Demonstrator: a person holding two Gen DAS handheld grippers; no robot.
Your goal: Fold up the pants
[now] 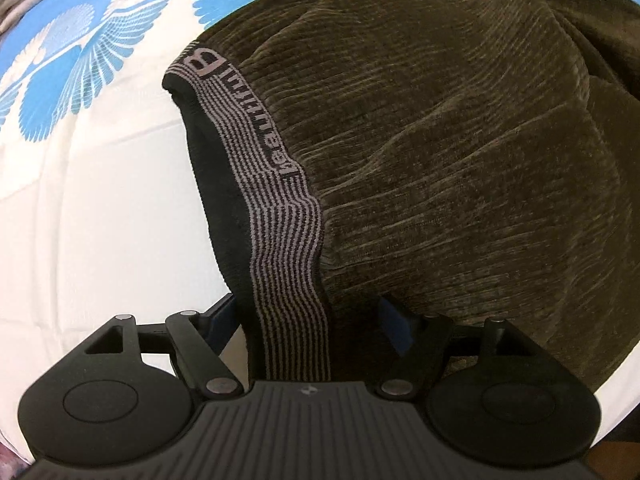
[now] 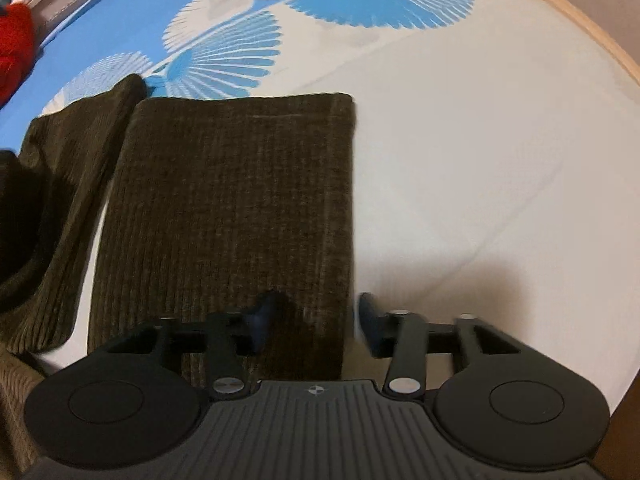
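Observation:
Olive-brown corduroy pants (image 1: 460, 160) lie on a bed sheet (image 1: 100, 200). Their grey-and-black striped waistband (image 1: 280, 208) runs down the left wrist view and passes between the fingers of my left gripper (image 1: 310, 312). That gripper stands wide open, its pads apart from the band. In the right wrist view one pant leg (image 2: 232, 200) lies flat with its hem at the far end, and the other leg (image 2: 68, 168) lies to its left. My right gripper (image 2: 318, 320) straddles the near leg's right edge, one finger over fabric and one over the sheet, with a gap still showing.
The sheet (image 2: 480, 180) is white with blue fan prints toward the far side. A wooden bed edge (image 2: 580, 28) curves along the upper right. Something red (image 2: 14, 40) lies at the far left corner.

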